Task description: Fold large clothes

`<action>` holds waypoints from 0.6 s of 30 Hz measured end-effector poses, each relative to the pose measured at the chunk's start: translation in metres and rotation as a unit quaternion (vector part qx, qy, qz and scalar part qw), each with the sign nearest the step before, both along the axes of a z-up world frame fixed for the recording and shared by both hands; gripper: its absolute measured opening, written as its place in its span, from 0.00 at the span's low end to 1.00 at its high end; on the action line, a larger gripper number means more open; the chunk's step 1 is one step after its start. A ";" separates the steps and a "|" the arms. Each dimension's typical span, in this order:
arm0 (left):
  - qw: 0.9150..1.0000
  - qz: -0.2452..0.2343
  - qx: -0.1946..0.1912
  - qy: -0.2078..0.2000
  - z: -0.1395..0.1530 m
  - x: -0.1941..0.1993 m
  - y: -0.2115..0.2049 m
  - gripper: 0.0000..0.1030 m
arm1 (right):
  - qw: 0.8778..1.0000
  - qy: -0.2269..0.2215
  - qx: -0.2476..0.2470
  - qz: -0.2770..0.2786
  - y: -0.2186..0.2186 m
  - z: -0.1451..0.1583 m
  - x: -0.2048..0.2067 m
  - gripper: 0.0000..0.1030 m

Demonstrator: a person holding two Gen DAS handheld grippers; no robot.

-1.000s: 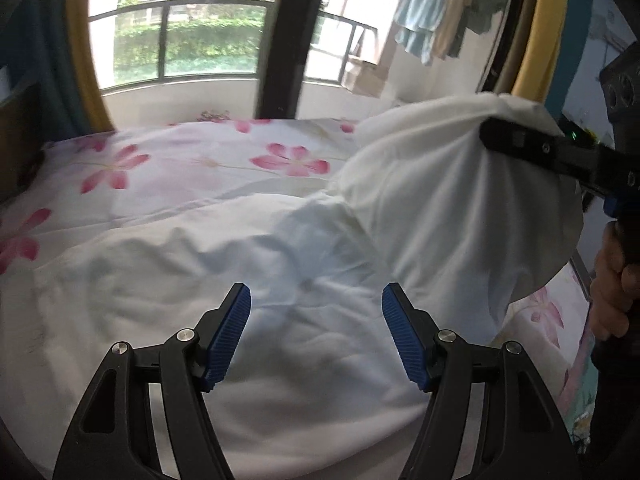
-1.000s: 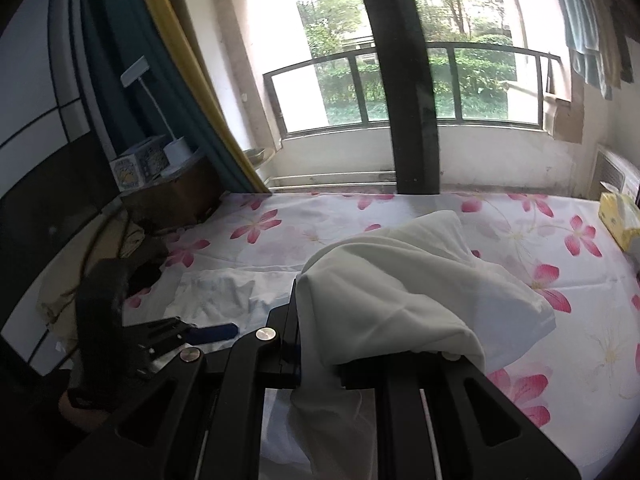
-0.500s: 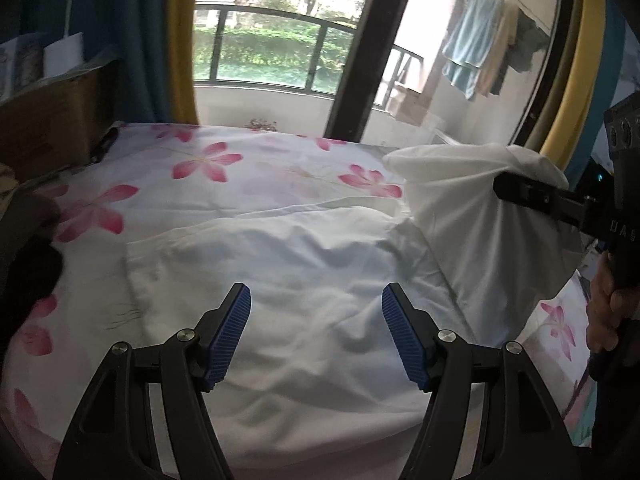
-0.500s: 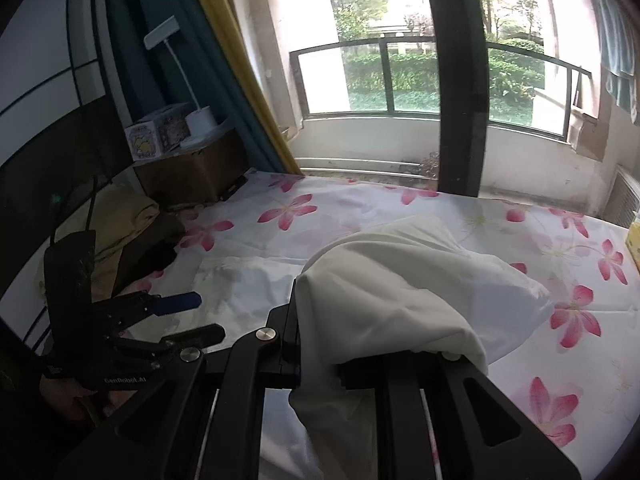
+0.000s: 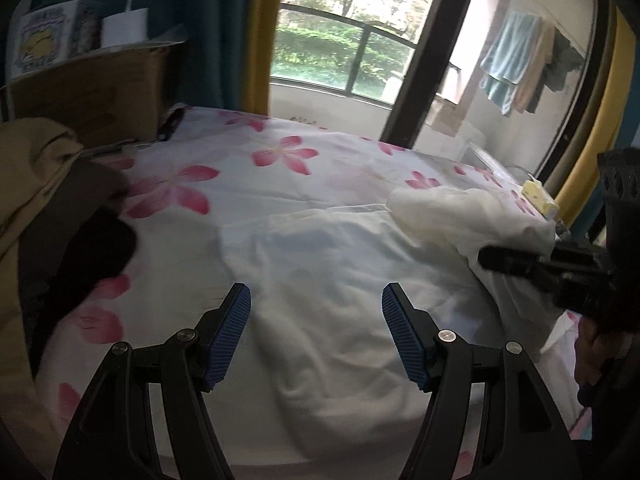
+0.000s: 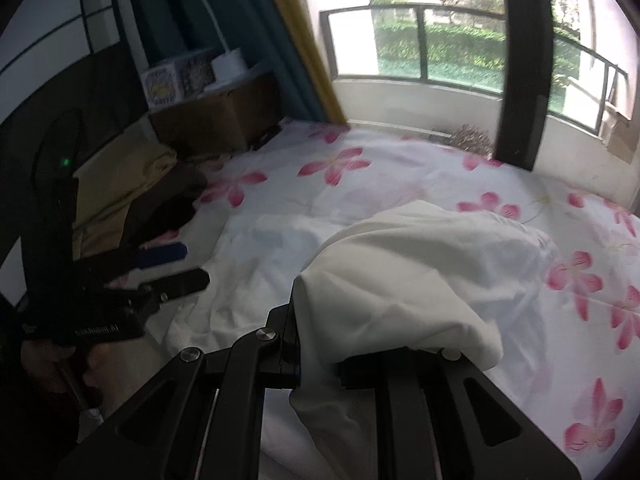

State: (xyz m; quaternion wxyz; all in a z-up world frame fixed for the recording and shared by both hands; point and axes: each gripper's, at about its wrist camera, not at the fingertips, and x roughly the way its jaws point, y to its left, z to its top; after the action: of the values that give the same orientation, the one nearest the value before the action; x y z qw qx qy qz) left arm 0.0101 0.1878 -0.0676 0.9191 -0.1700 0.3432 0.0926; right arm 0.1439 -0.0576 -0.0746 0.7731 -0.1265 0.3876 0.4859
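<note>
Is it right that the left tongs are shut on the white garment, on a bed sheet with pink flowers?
Not quite. The right tongs are shut on the white garment, as the right wrist view shows; the left tongs are open. The bed sheet does have pink flowers.

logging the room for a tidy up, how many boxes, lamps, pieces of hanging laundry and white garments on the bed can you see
cardboard boxes: 1, the cardboard box
small printed boxes: 1, the printed box on top of it
lamps: 1, the white lamp
hanging laundry on the balcony: 3, blue towel, beige cloth, dark garment
white garments on the bed: 1, the white garment
total: 7
</note>
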 end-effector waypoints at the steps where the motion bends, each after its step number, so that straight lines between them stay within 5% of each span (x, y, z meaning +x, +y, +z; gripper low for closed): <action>1: 1.000 0.005 0.000 0.001 -0.001 -0.003 0.004 0.69 | 1.000 0.007 -0.007 0.006 0.005 -0.005 -0.002 0.15; 10: 0.999 0.044 0.002 0.010 -0.005 -0.020 0.033 0.69 | 0.995 0.047 -0.052 0.076 0.046 -0.044 -0.035 0.26; 18: 0.997 0.071 0.010 0.020 -0.005 -0.034 0.049 0.69 | 0.985 0.047 -0.050 0.155 0.064 -0.050 -0.070 0.71</action>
State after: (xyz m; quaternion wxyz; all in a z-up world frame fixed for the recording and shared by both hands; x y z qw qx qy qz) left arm -0.0239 0.2366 -0.0722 0.9047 -0.1828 0.3476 0.1649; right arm 0.0736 0.0063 -0.1247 0.6618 -0.2003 0.4231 0.5855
